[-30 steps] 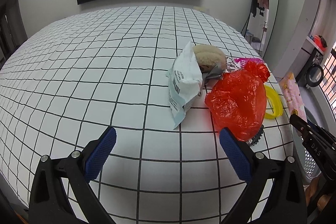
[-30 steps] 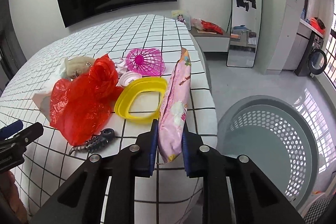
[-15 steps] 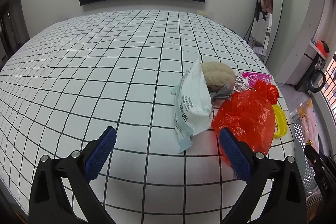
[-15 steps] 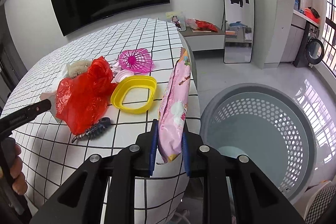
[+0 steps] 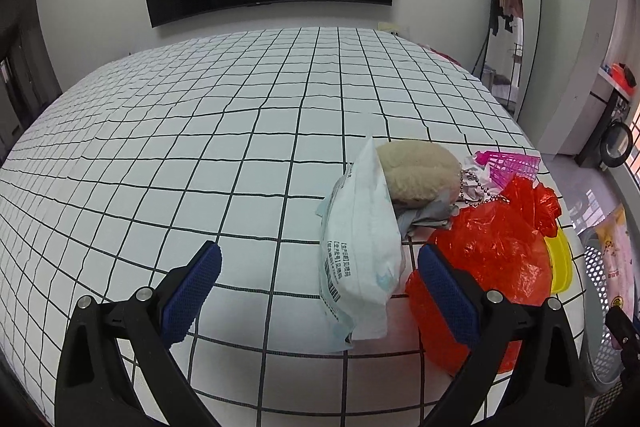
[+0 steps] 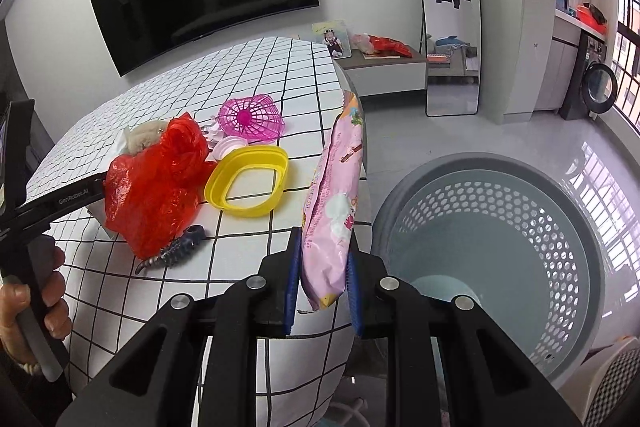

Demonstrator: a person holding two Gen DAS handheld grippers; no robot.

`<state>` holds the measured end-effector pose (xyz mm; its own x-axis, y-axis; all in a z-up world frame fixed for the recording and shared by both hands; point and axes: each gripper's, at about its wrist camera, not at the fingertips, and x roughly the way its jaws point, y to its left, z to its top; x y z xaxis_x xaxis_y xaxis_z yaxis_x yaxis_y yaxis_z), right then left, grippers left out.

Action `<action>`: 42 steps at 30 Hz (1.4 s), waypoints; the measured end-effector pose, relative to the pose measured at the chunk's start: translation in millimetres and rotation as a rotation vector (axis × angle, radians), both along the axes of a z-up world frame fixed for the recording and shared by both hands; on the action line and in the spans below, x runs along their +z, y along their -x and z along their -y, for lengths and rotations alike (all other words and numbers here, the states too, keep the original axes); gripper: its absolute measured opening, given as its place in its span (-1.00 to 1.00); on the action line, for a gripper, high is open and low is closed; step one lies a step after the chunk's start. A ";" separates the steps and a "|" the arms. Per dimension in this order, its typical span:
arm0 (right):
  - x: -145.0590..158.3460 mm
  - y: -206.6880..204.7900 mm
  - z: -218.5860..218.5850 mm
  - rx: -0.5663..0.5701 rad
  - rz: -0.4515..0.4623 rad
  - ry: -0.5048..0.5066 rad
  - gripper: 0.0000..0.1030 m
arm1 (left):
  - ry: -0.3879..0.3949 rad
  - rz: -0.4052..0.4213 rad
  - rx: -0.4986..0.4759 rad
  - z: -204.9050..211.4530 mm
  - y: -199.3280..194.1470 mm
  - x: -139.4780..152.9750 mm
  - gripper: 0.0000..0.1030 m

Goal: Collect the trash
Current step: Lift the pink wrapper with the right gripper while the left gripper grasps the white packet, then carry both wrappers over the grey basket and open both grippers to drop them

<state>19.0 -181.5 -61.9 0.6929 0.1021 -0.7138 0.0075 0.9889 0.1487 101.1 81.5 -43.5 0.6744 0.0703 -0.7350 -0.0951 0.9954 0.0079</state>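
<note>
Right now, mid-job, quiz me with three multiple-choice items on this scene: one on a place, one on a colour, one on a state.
1. Where is the grey basket?
A. on the bed
B. on the floor beside the bed
C. under the TV

2. What colour is the plastic ring beside the red bag?
A. yellow
B. green
C. white

3. How is the right gripper?
A. open and bare
B. out of view
C. shut on the pink packet

Answers:
1 B, it stands on the shiny floor past the bed's edge.
2 A, it is bright yellow.
3 C, the fingers press the packet from both sides.
</note>
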 end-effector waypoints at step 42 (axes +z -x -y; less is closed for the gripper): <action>8.7 51.4 84.6 -0.195 0.028 -0.037 -0.61 | 0.093 0.100 -0.462 158.4 68.1 58.5 -0.40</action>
